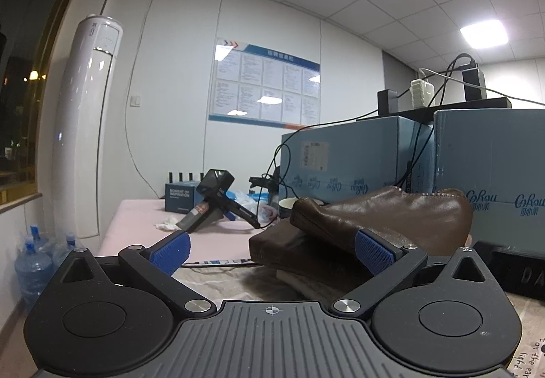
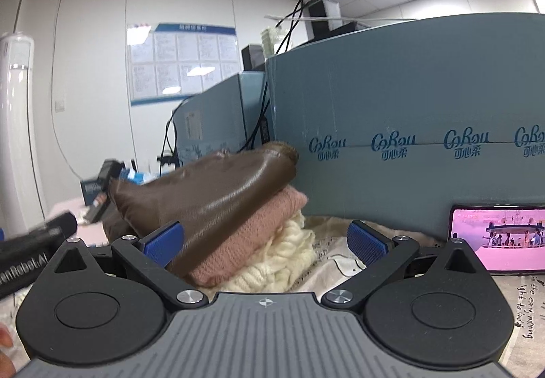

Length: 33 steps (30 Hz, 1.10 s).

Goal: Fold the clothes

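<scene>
A folded brown leather garment (image 2: 211, 194) lies on top of a folded pink knit (image 2: 252, 238), which lies on a cream knit (image 2: 279, 258). The stack sits on a printed cloth against blue boxes. My right gripper (image 2: 265, 243) is open, its blue pads (image 2: 163, 243) on either side of the stack's near end. In the left wrist view the brown garment (image 1: 381, 218) sits just beyond my left gripper (image 1: 272, 250), which is open and empty. Its right pad (image 1: 373, 252) is close to the garment's edge.
Blue CoRou cartons (image 2: 391, 126) stand right behind the stack. A phone (image 2: 497, 238) with a lit screen leans against them at the right. A spare handheld gripper (image 1: 218, 204), a small box and litter lie on the pink table (image 1: 143, 228). A standing air conditioner (image 1: 85, 126) is at the left.
</scene>
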### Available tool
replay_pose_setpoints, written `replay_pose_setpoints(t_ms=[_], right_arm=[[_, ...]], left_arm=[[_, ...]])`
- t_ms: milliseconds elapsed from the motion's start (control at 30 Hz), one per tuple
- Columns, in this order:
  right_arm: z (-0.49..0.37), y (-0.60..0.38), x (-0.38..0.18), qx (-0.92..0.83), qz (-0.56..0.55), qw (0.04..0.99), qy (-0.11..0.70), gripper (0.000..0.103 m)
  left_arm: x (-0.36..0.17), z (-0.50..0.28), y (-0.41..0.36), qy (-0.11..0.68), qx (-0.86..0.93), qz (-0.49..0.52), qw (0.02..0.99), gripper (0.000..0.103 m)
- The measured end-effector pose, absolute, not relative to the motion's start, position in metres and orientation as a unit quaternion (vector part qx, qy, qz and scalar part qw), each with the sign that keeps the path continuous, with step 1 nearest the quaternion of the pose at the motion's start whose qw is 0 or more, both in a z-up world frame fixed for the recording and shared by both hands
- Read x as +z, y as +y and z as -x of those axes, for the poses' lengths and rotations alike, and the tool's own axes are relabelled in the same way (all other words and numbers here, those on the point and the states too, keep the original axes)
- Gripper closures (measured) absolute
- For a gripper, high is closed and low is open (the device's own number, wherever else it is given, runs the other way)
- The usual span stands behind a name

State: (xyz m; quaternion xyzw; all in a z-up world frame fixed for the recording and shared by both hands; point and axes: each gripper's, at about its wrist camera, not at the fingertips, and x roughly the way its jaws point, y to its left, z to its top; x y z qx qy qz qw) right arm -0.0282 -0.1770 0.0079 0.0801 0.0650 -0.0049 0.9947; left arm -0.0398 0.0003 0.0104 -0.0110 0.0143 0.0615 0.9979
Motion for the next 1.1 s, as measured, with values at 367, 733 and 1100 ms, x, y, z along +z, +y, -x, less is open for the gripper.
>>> replay_pose_setpoints(t_ms=[367,733,1100], right_arm=[[0.0284,-0.1768,0.0069,-0.001,-0.079,0.995,0.068,0.000],[0.0274,-0.1756,0.0058,0.001,-0.075,0.995,0.072,0.000],[0.0267,-0.1754,0.0055,0.002,-0.074,0.995,0.070,0.000]], left_arm=[[0.0093,0.0439,-0.0013,-0.002,0.058,0.005,0.998,0.000],[0.0087,0.0441,-0.0006,-0.002,0.055,0.007,0.998,0.000],[0.0087,0.0425,-0.0018,0.000,0.058,0.005,0.998,0.000]])
